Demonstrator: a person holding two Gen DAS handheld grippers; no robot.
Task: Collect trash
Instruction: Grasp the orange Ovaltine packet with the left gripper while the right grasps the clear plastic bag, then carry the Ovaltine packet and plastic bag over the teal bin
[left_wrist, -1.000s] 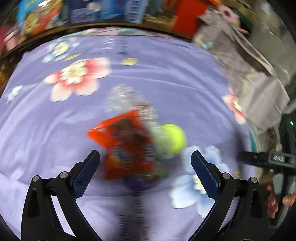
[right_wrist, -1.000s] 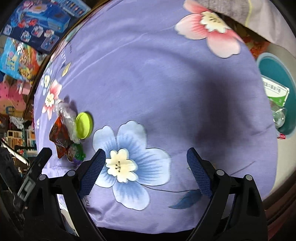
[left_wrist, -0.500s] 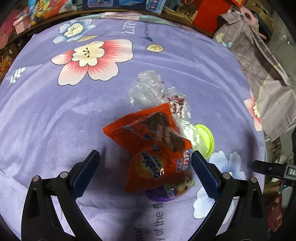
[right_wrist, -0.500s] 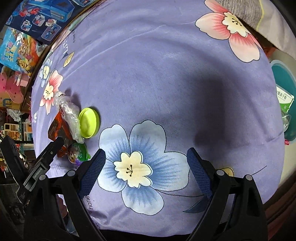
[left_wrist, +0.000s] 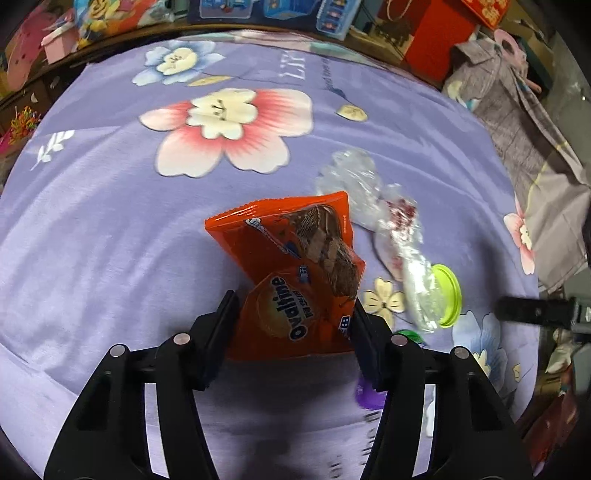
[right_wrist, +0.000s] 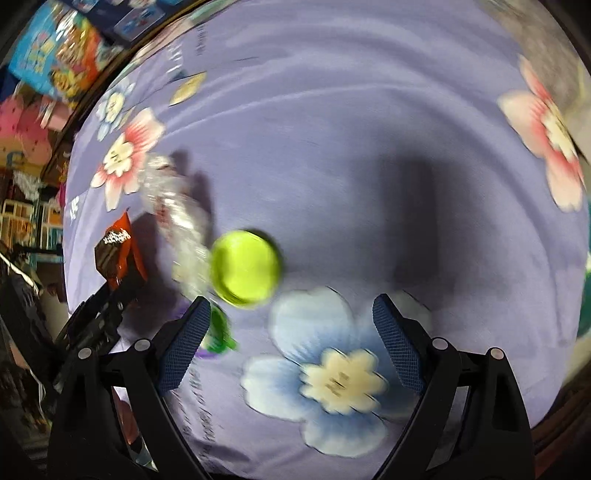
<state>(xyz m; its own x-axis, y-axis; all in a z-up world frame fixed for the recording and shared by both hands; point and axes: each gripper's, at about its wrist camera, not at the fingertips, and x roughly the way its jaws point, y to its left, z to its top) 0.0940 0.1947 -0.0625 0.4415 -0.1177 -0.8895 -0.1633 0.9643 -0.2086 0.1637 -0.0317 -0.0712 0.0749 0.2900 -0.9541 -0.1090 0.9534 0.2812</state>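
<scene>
An orange snack packet (left_wrist: 295, 280) lies on the purple cloth, and my left gripper (left_wrist: 291, 317) has its jaws closing on the packet's near end, both pads against its sides. Right of it lie a crumpled clear wrapper (left_wrist: 369, 192) and a lime-green lid (left_wrist: 447, 295). A small purple and green piece (left_wrist: 369, 395) peeks out under the right finger. In the blurred right wrist view, my right gripper (right_wrist: 291, 343) stands open and empty above the cloth. The lime-green lid (right_wrist: 245, 267) is just beyond its left finger, and the orange packet (right_wrist: 118, 251) is further left.
The flowered purple cloth (left_wrist: 110, 221) covers the whole surface. A grey garment (left_wrist: 535, 147) lies along its right side. Colourful boxes (left_wrist: 258, 11) and a red box (left_wrist: 436, 33) line the far edge. The cloth's near edge drops off below my right gripper.
My left gripper has come down over the orange packet and its jaws have narrowed onto it. My right gripper has swung left, bringing the green lid close to its left finger.
</scene>
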